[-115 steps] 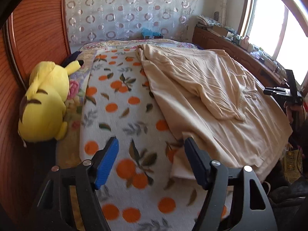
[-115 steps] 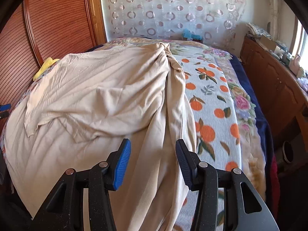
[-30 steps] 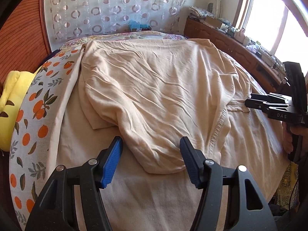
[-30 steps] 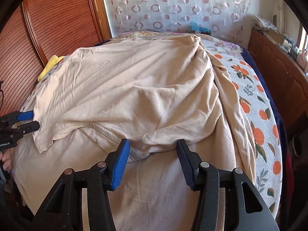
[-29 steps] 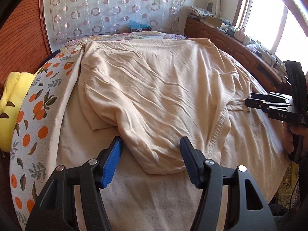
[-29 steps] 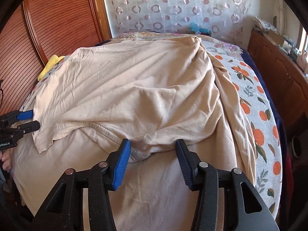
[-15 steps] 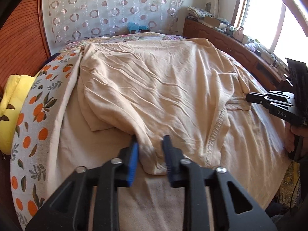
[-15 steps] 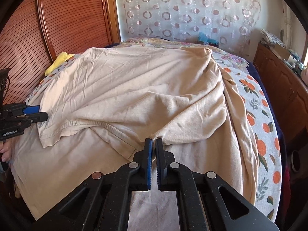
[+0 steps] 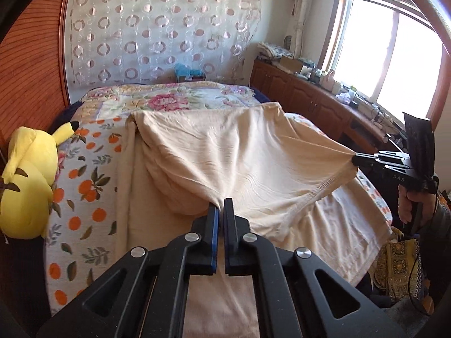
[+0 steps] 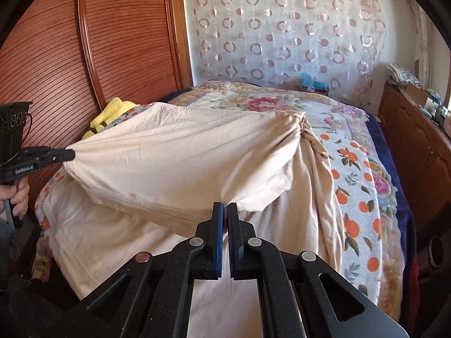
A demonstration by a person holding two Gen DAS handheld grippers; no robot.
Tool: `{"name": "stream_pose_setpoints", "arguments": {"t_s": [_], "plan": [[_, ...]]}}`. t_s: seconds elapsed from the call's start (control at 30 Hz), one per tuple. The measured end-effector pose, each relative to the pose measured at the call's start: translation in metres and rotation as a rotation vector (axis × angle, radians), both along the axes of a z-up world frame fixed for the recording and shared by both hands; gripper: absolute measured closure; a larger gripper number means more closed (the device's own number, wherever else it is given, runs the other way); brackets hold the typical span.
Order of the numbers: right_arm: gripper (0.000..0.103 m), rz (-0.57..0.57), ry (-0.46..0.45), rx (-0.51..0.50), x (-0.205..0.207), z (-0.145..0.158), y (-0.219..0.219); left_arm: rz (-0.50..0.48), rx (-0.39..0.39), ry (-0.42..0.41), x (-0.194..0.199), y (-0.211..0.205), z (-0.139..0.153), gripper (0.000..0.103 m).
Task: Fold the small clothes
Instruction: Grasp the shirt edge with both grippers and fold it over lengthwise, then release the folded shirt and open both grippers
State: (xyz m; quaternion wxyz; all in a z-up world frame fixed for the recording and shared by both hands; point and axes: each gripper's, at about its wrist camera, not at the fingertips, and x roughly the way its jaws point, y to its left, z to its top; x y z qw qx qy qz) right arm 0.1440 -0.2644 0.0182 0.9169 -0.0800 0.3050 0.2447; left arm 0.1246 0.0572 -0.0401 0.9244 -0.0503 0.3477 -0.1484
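The left gripper (image 9: 220, 207) is pinched tight on the near hem of a beige garment (image 9: 239, 157), its blue-lined fingers (image 9: 213, 225) all but meeting, with a small gather of cloth caught between the tips. The right gripper (image 10: 225, 211) is likewise clamped narrow on the same garment (image 10: 183, 163) — a bunch of the hem runs into the slit between its pads. Each gripper shows in the other's camera: in the left wrist view the right gripper (image 9: 355, 160) bites a stretched corner of the hem, a hand (image 9: 415, 204) wrapped round its grip; in the right wrist view the left gripper (image 10: 70, 155) holds the opposite corner, with fingers (image 10: 19, 197) curled on its handle.

Between the two held points the garment's upper layer is lifted off the bed (image 9: 84, 197) and drawn taut, its stitched edge sagging in a shallow curve. The lower layer lies flat on the bed, reaching its near edge. The garment's far end rests bunched near the middle of the bed.

The bed carries an orange-print blanket (image 10: 355, 211) and, farther back, a floral cover (image 9: 169, 98). A yellow plush toy (image 9: 28, 180) lies at the bed's left side against a ribbed wooden panel (image 10: 126, 42). Behind the bed hangs a circle-patterned curtain (image 10: 282, 28) — to the bed's right runs a wooden cabinet (image 9: 310, 98) under a bright window (image 9: 394, 56).
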Motion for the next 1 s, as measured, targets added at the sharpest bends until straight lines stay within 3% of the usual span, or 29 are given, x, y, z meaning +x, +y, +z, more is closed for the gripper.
{"name": "stream_pose_setpoints", "arguments": {"t_s": [0.2, 0.5, 0.73, 0.87, 0.9, 0.93, 1.0], "plan": [[0.1, 0.053, 0.002, -0.014, -0.052, 0.005, -0.012, -0.016, -0.011, -0.026, -0.033, 0.011, 0.011, 0.099], [0.1, 0.132, 0.051, -0.015, -0.12, 0.009, -0.008, -0.009, -0.008, 0.027, -0.085, 0.026, -0.01, 0.099], [0.1, 0.119, 0.121, -0.046, -0.117, -0.013, 0.001, 0.016, -0.012, 0.139, -0.082, 0.029, -0.052, 0.099], [0.1, 0.099, 0.152, -0.067, -0.108, -0.023, 0.001, 0.022, 0.024, 0.158, -0.082, 0.024, -0.061, 0.098], [0.1, 0.091, 0.156, -0.078, -0.106, -0.024, 0.001, 0.019, 0.032, 0.155, -0.083, 0.024, -0.061, 0.093], [0.098, 0.086, 0.158, -0.085, -0.105, -0.025, 0.0, 0.024, 0.043, 0.149, -0.084, 0.024, -0.061, 0.073], [0.092, 0.068, 0.156, -0.094, -0.106, -0.024, 0.0, 0.047, 0.065, 0.113, -0.089, 0.027, -0.059, 0.051]]}}
